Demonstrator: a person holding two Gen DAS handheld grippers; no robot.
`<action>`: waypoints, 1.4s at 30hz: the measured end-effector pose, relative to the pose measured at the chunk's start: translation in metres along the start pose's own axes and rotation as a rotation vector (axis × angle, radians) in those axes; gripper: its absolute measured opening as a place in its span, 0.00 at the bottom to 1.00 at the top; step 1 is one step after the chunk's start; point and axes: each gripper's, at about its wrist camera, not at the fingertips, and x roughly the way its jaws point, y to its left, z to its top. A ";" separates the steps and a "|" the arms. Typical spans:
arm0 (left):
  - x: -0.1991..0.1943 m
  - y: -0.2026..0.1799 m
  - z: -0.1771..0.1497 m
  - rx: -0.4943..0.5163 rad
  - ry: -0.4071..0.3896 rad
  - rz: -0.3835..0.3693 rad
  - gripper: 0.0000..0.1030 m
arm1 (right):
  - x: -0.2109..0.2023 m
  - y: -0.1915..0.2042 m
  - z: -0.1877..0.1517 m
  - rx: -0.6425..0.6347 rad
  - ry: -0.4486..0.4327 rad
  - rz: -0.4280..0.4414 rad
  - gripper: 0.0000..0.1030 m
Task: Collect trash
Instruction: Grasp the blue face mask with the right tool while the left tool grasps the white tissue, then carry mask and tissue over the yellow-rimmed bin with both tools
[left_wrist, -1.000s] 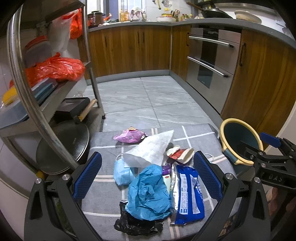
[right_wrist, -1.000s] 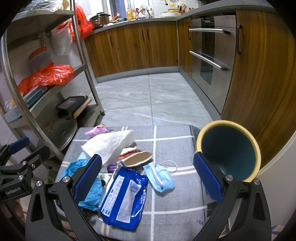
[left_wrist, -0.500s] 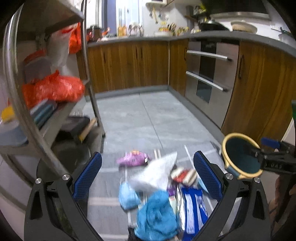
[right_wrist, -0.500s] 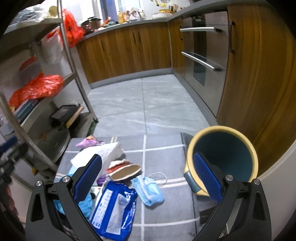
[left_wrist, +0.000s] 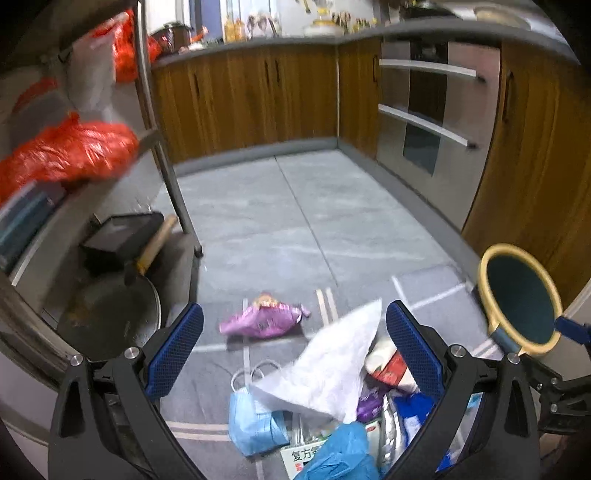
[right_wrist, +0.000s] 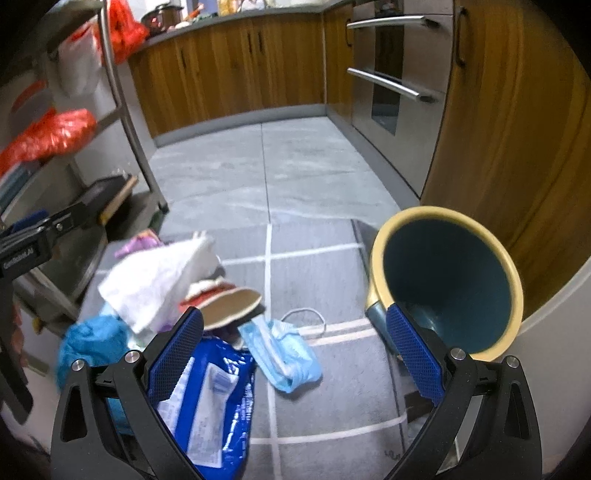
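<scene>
The trash lay in a loose heap on a grey mat (right_wrist: 325, 376) with pale grid lines, on the kitchen floor. In the heap there was a white crumpled paper (right_wrist: 155, 280) on top, a blue wipes packet (right_wrist: 210, 398) at the near side, and a light blue face mask (right_wrist: 284, 350) just beside the packet, with its ear loop lying out on the mat. A second face mask (left_wrist: 255, 421) lay at the left edge of the heap, and a blue plastic bag (left_wrist: 340, 458) was near it. A pink snack wrapper (left_wrist: 266, 319) lay apart from the heap, farther out on the mat. A teal bin with a yellow rim (right_wrist: 447, 280) stood tilted at the right edge of the mat, its mouth turned to the heap, close to a wooden cabinet (right_wrist: 517, 140). The right gripper (right_wrist: 295, 362) hung over the mask and the packet with its jaws wide apart and nothing between them. The left gripper (left_wrist: 295, 354) hung over the paper, also spread wide and holding nothing. A metal shelf rack (left_wrist: 162, 155) with red bags (left_wrist: 70, 155) stood at the left side.
</scene>
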 end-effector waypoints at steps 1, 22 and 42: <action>0.005 -0.001 -0.003 0.015 0.014 0.006 0.95 | 0.005 0.000 -0.002 -0.002 0.012 0.000 0.95; 0.088 -0.005 -0.041 0.015 0.318 -0.071 0.41 | 0.101 0.002 -0.037 0.056 0.305 0.017 0.40; 0.036 -0.013 -0.008 0.041 0.134 -0.106 0.05 | 0.060 0.001 -0.013 0.144 0.164 0.037 0.17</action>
